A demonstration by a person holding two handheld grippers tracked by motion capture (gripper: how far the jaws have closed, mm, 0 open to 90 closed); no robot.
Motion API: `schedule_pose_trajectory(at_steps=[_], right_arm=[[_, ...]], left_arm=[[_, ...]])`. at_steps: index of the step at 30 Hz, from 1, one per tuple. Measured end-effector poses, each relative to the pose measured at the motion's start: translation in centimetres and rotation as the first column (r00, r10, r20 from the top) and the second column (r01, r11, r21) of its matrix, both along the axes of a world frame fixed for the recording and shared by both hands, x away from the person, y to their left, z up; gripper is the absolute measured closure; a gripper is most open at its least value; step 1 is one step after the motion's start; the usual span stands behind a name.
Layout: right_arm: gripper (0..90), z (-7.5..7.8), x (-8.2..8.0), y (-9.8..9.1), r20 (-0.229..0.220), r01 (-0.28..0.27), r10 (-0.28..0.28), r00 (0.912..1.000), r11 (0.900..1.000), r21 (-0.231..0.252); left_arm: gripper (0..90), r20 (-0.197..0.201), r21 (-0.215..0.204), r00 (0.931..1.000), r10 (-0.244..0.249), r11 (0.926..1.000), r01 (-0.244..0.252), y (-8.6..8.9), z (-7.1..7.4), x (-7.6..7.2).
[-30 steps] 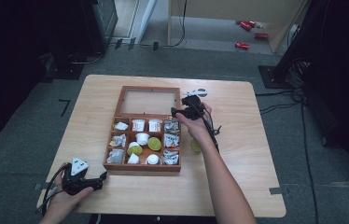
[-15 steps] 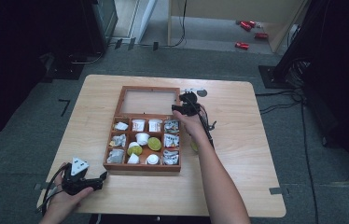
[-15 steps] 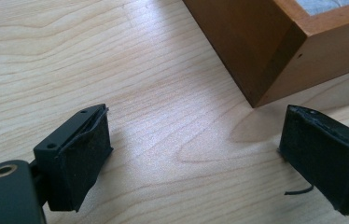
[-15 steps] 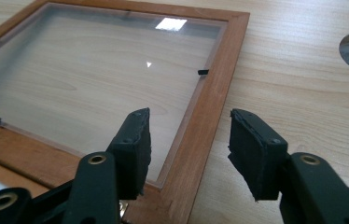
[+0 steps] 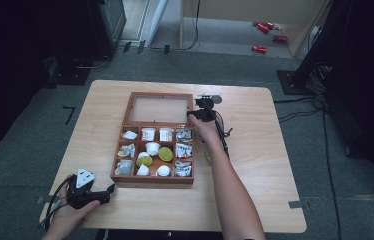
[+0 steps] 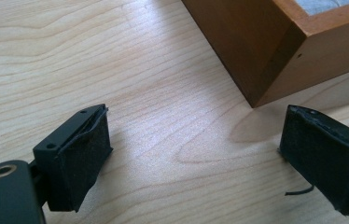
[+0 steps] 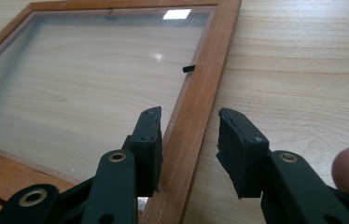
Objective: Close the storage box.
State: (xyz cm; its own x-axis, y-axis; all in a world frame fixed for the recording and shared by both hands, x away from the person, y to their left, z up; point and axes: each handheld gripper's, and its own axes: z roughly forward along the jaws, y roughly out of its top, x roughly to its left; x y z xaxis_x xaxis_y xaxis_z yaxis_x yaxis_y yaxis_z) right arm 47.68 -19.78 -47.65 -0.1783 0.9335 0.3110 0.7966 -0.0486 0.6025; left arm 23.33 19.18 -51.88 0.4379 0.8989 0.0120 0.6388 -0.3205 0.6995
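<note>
Right gripper (image 7: 189, 140) reaches forward at arm's length over the wooden box (image 5: 152, 178), jaws closing astride the glass lid's (image 5: 161, 109) right frame rail, a gap still showing (pads not visibly pressing). Lid lies flat open on the pale wood-grain desk (image 5: 275, 165). Left gripper (image 6: 196, 156) rests on the desk near the box's corner, jaws wide, holding nothing. Compartments hold sachets and small cups.

A light wooden table (image 5: 270, 150) stood on grey floor and carried a wooden compartment box (image 5: 152, 180) with its glass-paned lid (image 5: 161, 109) laid open flat on the tabletop. The lid's right frame rail ran between the right gripper's (image 7: 189, 140) fingers, while the box's corner sat just beyond the left gripper's (image 6: 196, 154) fingers, which rested low over bare wood.
</note>
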Motion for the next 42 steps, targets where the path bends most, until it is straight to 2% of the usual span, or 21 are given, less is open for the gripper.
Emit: schedule_pose_trajectory(at_steps=[7,9,14,19,22,23,24,26,29,32,34,37,42], right_arm=[[61.2,-0.3,0.3,-0.4,-0.029,0.007,-0.006,0.9996,0.9982,0.059],[61.0,-0.4,0.4,-0.5,-0.039,0.009,-0.005,0.9992,0.9960,0.089],[56.7,-0.6,0.7,-0.7,-0.069,0.011,-0.002,0.9976,0.9913,0.131],[51.8,-1.1,1.1,-1.1,-0.109,0.033,-0.012,0.9940,0.9801,0.196],[47.2,-1.7,1.5,-1.4,-0.168,0.032,0.017,0.9857,0.9581,0.285],[48.3,-1.8,1.5,-1.4,-0.173,0.030,0.024,0.9846,0.9538,0.299],[48.7,-1.8,1.5,-1.4,-0.166,0.024,0.027,0.9857,0.9539,0.299],[48.9,-1.6,1.4,-1.2,-0.159,0.018,0.027,0.9869,0.9607,0.277],[54.0,-1.4,1.2,-1.5,-0.146,0.023,0.018,0.9892,0.9617,0.273],[54.8,-1.2,1.0,-1.7,-0.110,-0.005,0.036,0.9933,0.9639,0.266],[57.0,-1.2,0.8,-1.9,-0.084,-0.016,0.041,0.9957,0.9612,0.276],[60.4,-1.2,0.3,-2.4,-0.049,-0.024,0.041,0.9980,0.9513,0.307],[61.5,-1.0,-0.2,-2.7,0.006,-0.067,0.069,0.9976,0.9528,0.296]], left_arm=[[9.2,0.000,0.000,1.0000,-0.001,1.0000,0.001,0.0,0.0,0.0],[9.2,0.000,0.000,1.0000,-0.001,1.0000,0.001,0.0,0.0,0.0],[9.1,0.000,-0.001,1.0000,0.001,1.0000,-0.001,-0.1,0.0,0.1],[9.1,0.001,-0.001,1.0000,0.001,1.0000,-0.001,-0.1,0.0,0.1],[9.1,0.001,-0.001,1.0000,0.000,1.0000,0.000,-0.1,0.0,0.1],[9.1,0.001,-0.001,1.0000,0.000,1.0000,0.000,-0.1,0.0,0.1],[9.1,0.001,-0.001,1.0000,0.000,1.0000,0.000,-0.1,0.0,0.1],[9.1,0.001,-0.001,1.0000,0.000,1.0000,0.000,-0.1,0.0,0.1],[9.1,0.001,-0.001,1.0000,-0.001,1.0000,0.001,-0.1,0.0,0.1],[9.1,0.001,-0.001,1.0000,-0.001,1.0000,0.001,-0.1,0.0,0.1],[9.1,0.000,0.001,1.0000,-0.002,1.0000,0.002,-0.1,0.0,0.1],[9.1,0.000,-0.001,1.0000,-0.001,1.0000,0.001,-0.1,0.0,0.1],[9.1,0.000,0.001,1.0000,-0.001,1.0000,0.001,-0.1,0.0,0.1]])
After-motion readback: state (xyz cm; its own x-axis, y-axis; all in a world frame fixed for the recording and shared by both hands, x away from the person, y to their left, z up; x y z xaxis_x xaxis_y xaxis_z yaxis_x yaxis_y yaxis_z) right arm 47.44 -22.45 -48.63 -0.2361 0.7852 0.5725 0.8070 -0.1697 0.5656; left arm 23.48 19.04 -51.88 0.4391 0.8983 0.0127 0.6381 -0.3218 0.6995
